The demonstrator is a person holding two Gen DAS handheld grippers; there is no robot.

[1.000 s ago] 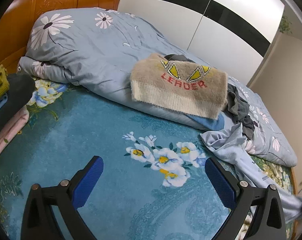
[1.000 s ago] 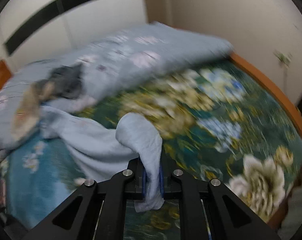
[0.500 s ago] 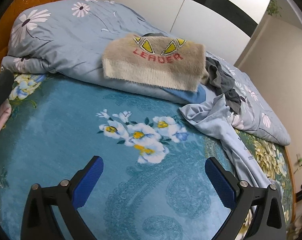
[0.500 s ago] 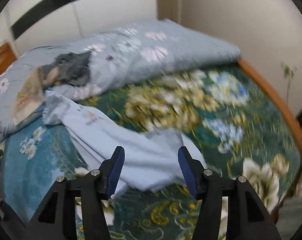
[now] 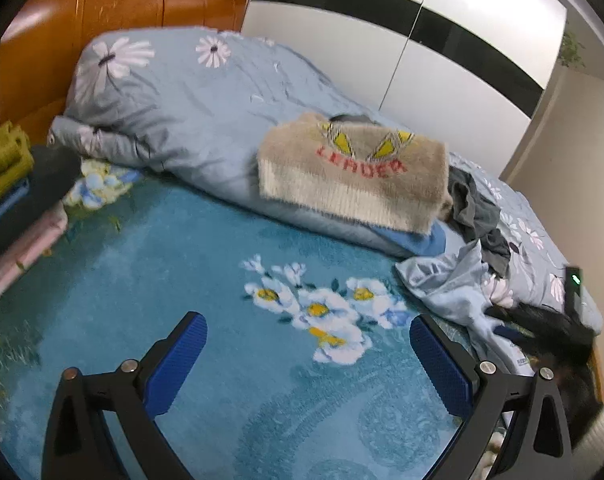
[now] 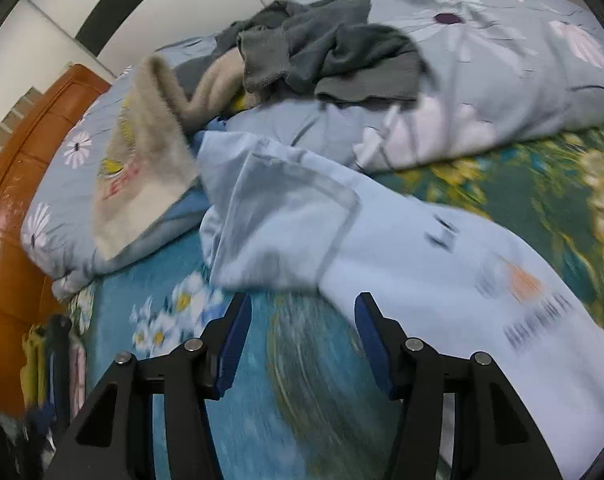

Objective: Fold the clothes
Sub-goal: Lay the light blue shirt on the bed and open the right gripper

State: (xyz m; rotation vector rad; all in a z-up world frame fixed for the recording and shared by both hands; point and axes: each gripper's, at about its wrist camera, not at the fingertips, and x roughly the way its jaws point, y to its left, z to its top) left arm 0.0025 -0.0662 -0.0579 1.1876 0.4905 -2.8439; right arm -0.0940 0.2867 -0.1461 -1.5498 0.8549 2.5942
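A light blue garment (image 6: 381,248) with printed marks lies stretched over the flowered bedspread (image 6: 286,392), its near edge just ahead of my right gripper (image 6: 302,300). That gripper is open, with only bedspread between its blue pads (image 6: 232,340). In the left wrist view the same garment (image 5: 453,284) lies crumpled at the right. My left gripper (image 5: 305,322) hangs open over the blue bedspread (image 5: 182,272), holding nothing. A beige sweater (image 5: 353,172) with red letters and a dark grey garment (image 5: 477,216) rest on the rolled duvet (image 5: 174,112).
Folded clothes are stacked at the left edge (image 5: 18,200). A wooden headboard (image 5: 102,12) stands behind the duvet, with white wardrobe doors (image 5: 441,40) beyond the bed. A dark blurred shape with a green light (image 5: 549,328) lies over the garment at the right.
The right gripper let go of the light blue garment, opened, then swept low toward the garment's end near the sweater. A dark shape has come into the left wrist view at the right.
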